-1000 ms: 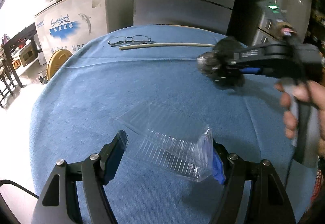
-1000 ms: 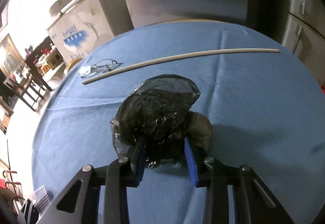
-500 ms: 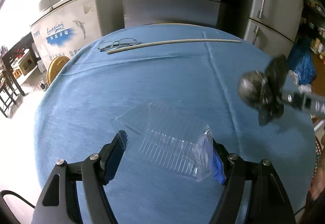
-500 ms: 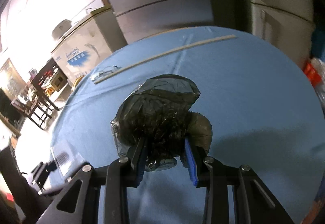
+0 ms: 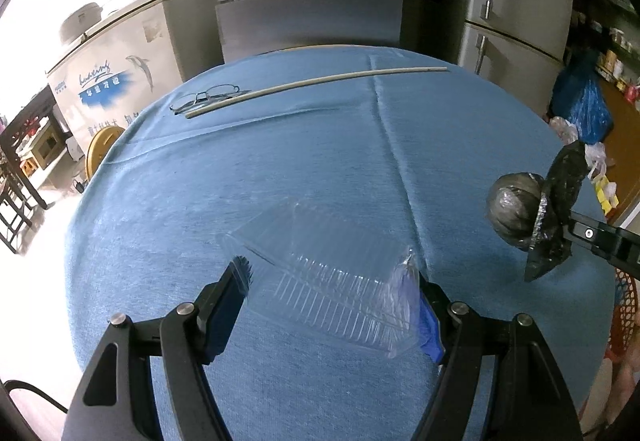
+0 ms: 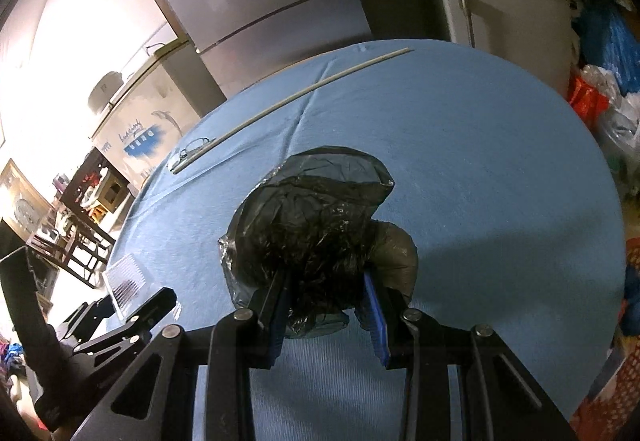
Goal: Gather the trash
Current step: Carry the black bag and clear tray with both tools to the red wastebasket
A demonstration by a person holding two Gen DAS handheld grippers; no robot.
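Clear plastic container (image 5: 332, 277) sits clamped between our left gripper (image 5: 332, 305)'s wide-set pads above the blue tablecloth (image 5: 280, 161), while our right gripper (image 6: 326, 305) pinches a crumpled black bag (image 6: 316, 217) over the cloth.

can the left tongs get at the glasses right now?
Probably not: the left tongs are clamped on a clear tray, so they'd have to drop it first. The glasses lie unobstructed on the cloth beside the stick.
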